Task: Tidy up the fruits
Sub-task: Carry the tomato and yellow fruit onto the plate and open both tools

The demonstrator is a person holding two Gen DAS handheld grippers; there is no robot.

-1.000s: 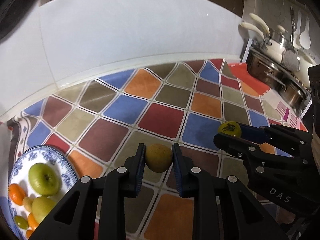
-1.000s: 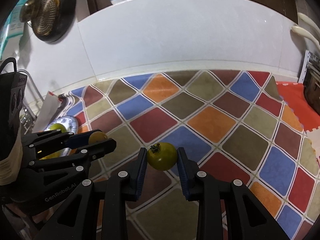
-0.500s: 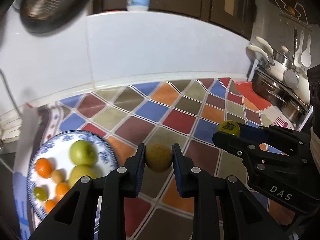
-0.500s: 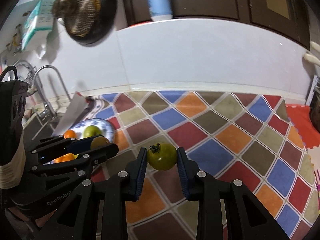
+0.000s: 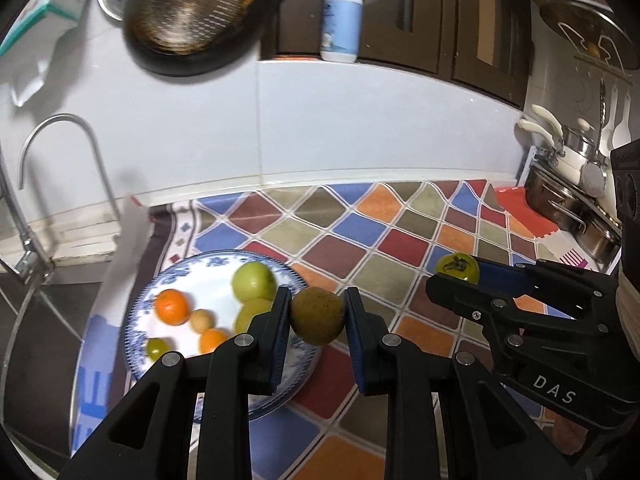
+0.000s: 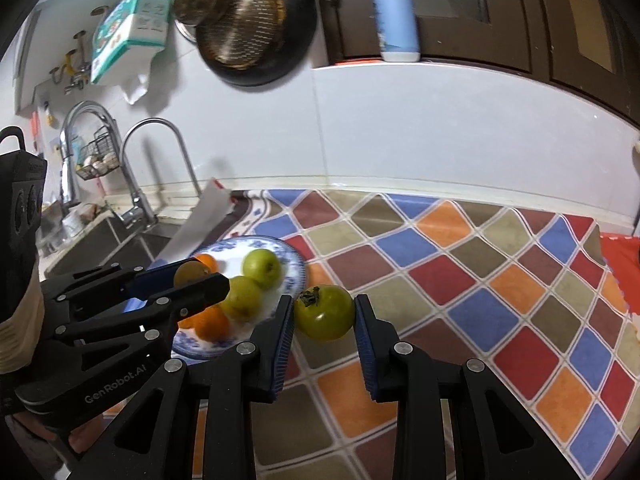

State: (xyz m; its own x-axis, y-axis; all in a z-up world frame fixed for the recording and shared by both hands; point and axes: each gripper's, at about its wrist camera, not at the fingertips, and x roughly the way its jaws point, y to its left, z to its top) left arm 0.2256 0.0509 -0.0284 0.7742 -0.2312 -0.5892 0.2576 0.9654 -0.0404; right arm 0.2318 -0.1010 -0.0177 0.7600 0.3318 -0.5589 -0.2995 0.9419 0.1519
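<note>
Left wrist view: we find left tongs [image 5: 318, 316] pinching a brown fruit [image 5: 317, 315] over the plate [image 5: 140, 308].
Right tongs [image 6: 324, 312]: pinching a green tomato [image 6: 325, 313].
Done: we count six fruits plated.
Left: we judge both held pieces unplaced.

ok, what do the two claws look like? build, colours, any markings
Both are the same build: matte black plastic linkages with silver rivets and blue ribbed pads inside the fingers. The left claw reads "GenRobot.AI" in white on its side in the right view. The right claw reads "DAS" in white on its side in the left view. Each has a black box behind it. No cables or sleeves visible.
</note>
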